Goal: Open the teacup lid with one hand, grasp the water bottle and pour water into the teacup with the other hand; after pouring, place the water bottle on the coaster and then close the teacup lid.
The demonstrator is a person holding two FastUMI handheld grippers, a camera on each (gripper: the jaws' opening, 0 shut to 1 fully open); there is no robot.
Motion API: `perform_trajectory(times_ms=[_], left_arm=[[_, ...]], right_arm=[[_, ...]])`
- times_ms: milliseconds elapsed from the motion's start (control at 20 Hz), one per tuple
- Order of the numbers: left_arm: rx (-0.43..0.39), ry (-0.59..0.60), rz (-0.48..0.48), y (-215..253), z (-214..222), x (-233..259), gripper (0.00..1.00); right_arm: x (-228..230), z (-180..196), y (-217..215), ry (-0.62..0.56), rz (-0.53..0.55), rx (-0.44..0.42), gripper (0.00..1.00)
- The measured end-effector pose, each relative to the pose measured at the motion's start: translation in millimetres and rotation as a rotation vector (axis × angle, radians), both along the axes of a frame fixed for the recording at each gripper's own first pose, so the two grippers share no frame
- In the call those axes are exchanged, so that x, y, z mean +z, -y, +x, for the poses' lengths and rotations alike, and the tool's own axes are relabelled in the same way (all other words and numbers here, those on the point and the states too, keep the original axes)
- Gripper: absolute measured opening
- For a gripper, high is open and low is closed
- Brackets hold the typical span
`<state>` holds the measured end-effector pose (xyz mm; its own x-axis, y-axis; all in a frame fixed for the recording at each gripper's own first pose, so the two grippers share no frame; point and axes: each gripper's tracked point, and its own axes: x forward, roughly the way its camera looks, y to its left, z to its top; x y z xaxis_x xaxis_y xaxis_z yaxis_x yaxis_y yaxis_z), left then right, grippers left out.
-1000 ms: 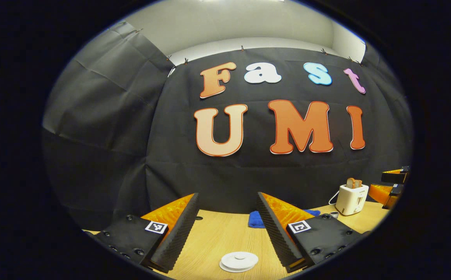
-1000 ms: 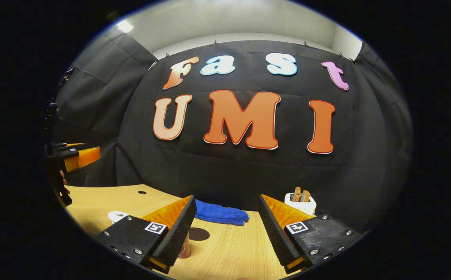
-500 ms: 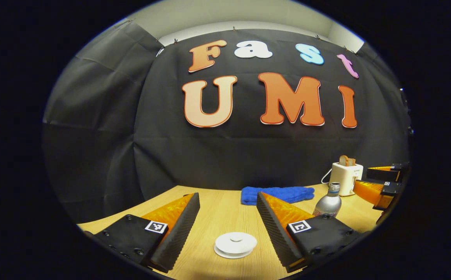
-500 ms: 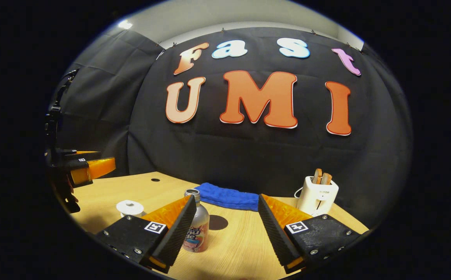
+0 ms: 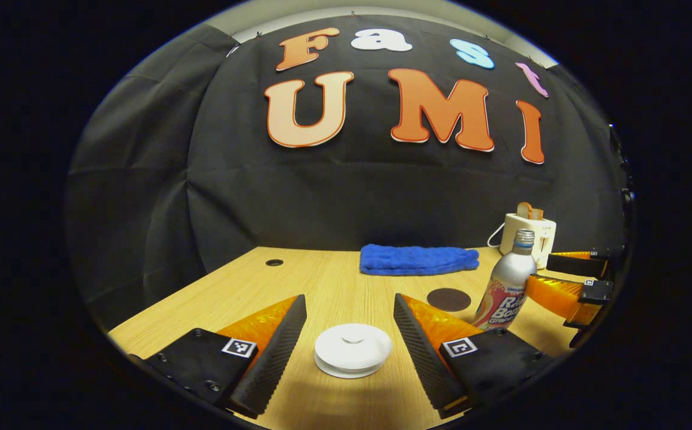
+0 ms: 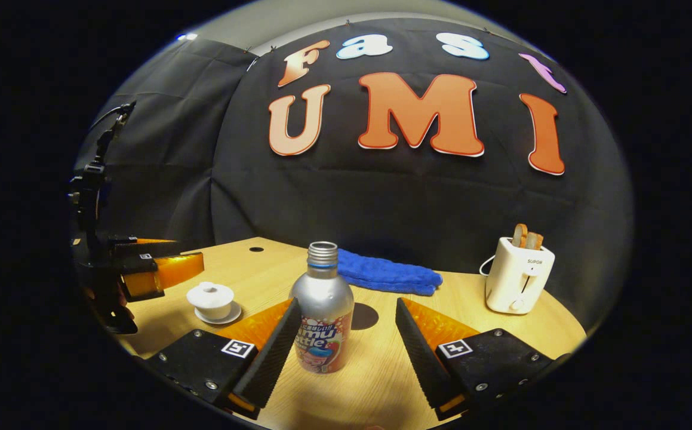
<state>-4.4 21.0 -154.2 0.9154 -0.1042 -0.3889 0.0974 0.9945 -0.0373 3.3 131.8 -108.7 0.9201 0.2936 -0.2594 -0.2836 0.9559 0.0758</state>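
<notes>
Two tools spread wide, gripping nothing: left tool [image 5: 348,352] framing lidded teacup [image 5: 353,349], right tool [image 6: 346,352] nearing bottle [image 6: 322,310] on tabletop [image 6: 381,370]. Approach step; next, pinching lid knob.

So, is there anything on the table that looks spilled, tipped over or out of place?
Nothing stands out. The water bottle stands upright with no cap on, the lid sits level on the teacup, and the coaster lies flat and bare. No spill shows on the table.
</notes>
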Motion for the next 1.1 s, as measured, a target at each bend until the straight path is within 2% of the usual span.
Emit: perform_trajectory(times_ms=[200, 250, 300, 350, 550, 700, 750, 850, 950, 1000, 1050, 1100], left_arm=[[-0.013, -0.057, 0.021, 2.2, 4.4, -23.7, 0.93], [-0.014, -0.066, 0.028, 4.0, 6.8, -29.8, 0.96], [-0.020, -0.075, 0.033, 5.9, 8.8, -33.9, 0.89], [-0.024, -0.084, 0.037, 6.2, 10.4, -38.6, 0.90], [-0.046, -0.116, 0.094, 10.6, 17.8, -51.5, 0.78], [-0.059, -0.149, 0.118, 13.8, 18.9, -62.9, 0.73], [-0.057, -0.157, 0.118, 14.1, 19.7, -65.9, 0.60], [-0.054, -0.166, 0.117, 15.2, 18.8, -67.4, 0.64], [-0.051, -0.165, 0.122, 15.5, 20.5, -66.5, 0.50], [-0.052, -0.166, 0.123, 15.2, 20.5, -67.5, 0.54], [-0.034, -0.149, 0.128, 10.6, 24.1, -66.4, 0.54], [-0.030, -0.144, 0.121, 10.4, 24.1, -60.9, 0.45]], right_arm=[[-14.7, 1.2, -16.9, -0.017, -0.012, 0.047, 0.95], [-17.9, 3.8, -19.3, -0.027, -0.013, 0.051, 0.93], [-24.1, 6.6, -22.7, -0.040, -0.010, 0.056, 0.92], [-27.6, 9.3, -26.0, -0.052, -0.003, 0.059, 0.89], [-41.8, 14.8, -33.9, -0.089, 0.014, 0.075, 0.88], [-52.2, 15.5, -37.4, -0.110, -0.004, 0.080, 0.88], [-52.8, 16.3, -37.6, -0.112, -0.011, 0.083, 0.88], [-55.5, 16.0, -39.2, -0.117, -0.019, 0.086, 0.88], [-58.4, 16.1, -40.1, -0.125, -0.025, 0.089, 0.88], [-59.4, 16.7, -40.2, -0.127, -0.029, 0.090, 0.88], [-59.1, 17.1, -40.4, -0.127, -0.033, 0.091, 0.88], [-60.4, 16.4, -41.4, -0.127, -0.036, 0.091, 0.88]])
